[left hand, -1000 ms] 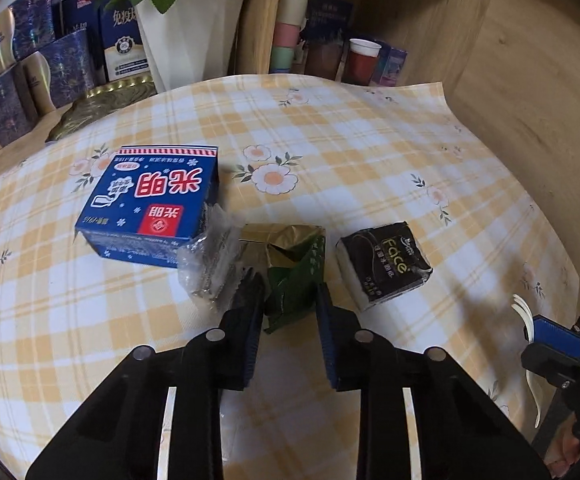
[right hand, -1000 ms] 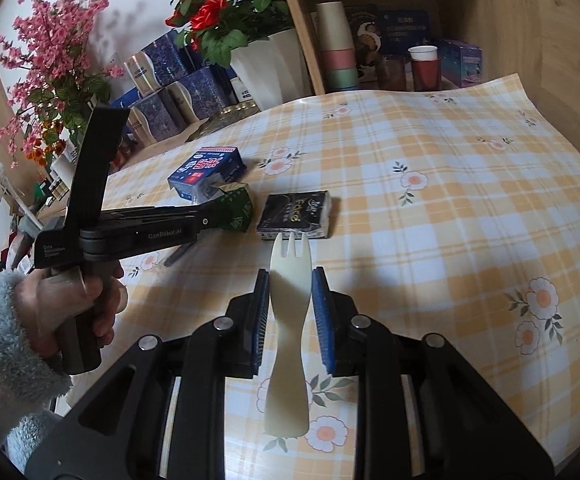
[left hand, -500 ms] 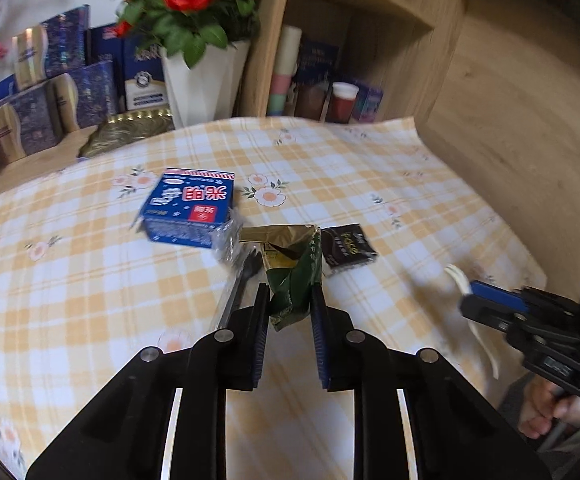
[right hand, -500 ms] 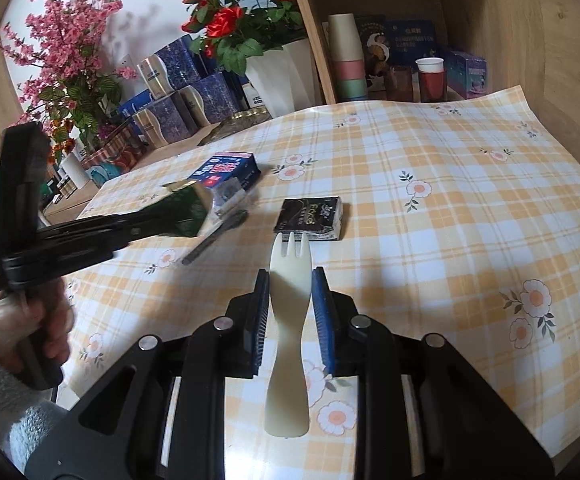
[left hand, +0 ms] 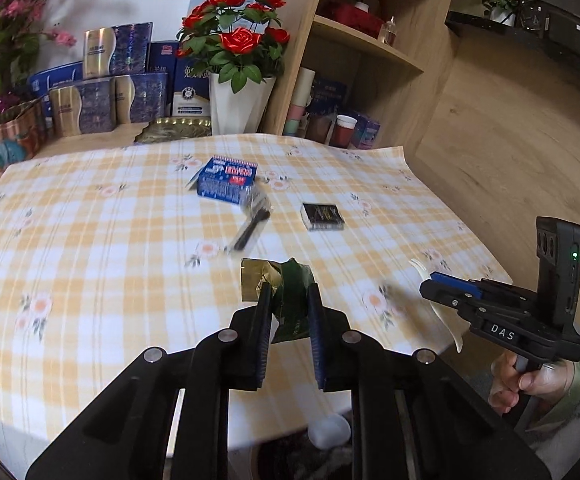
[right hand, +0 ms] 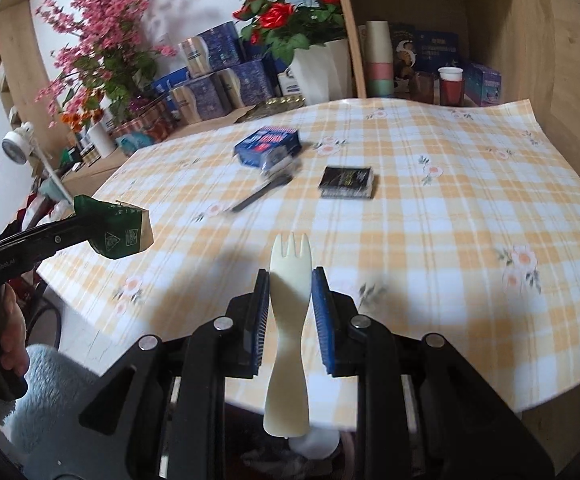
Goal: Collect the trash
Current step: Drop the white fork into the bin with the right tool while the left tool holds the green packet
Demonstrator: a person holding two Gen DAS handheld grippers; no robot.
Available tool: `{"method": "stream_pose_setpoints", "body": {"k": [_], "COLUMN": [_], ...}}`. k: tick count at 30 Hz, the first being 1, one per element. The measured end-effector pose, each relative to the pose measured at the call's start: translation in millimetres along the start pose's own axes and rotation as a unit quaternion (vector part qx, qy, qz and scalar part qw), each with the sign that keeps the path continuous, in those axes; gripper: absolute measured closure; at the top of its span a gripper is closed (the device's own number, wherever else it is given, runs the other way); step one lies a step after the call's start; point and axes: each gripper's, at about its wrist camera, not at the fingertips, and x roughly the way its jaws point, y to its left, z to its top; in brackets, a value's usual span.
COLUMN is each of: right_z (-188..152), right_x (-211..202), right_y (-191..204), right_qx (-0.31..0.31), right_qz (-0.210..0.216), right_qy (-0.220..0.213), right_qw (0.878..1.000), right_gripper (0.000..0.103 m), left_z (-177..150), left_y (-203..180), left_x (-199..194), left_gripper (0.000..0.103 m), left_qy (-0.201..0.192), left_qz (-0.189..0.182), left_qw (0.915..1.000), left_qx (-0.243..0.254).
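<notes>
Below table edge, bin (left hand: 290, 460) (mostly hidden).

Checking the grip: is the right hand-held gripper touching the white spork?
Touching. The right wrist view shows the right hand-held gripper with both blue pads pressed against the sides of the white spork, no gap.

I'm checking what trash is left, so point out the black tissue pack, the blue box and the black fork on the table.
black tissue pack (right hand: 346, 182): right wrist view, on its printed top.
blue box (left hand: 227, 179): left wrist view, on its top face.
black fork (right hand: 259, 193): right wrist view, mid-handle.
</notes>
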Motion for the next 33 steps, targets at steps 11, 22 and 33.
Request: {"method": "stream_pose_setpoints", "body": {"k": [11,22,33], "right_z": [-67,-124,-171], "right_x": [-30,-18,27], "right_y": [28,27,21], "right_qx": [-0.009,0.009,0.036], "right_qz": [0.020,0.040,0.059], "right_qy": [0.024,0.072,0.184], "right_qw": [0.999,0.997,0.980], "right_gripper": [0.078,0.078,0.078], "left_z": [-63,-111,-137], "left_y": [-32,-46,-52], "left_x": [-39,-48,-51], "left_gripper": [0.086,0.086,0.086], "left_qy": [0.010,0.029,0.036], "left_qz": [-0.019,-0.012,0.000], "left_qw": [0.9998,0.9995,0.9993], "left_qx": [0.003,0.009,0.010]}}
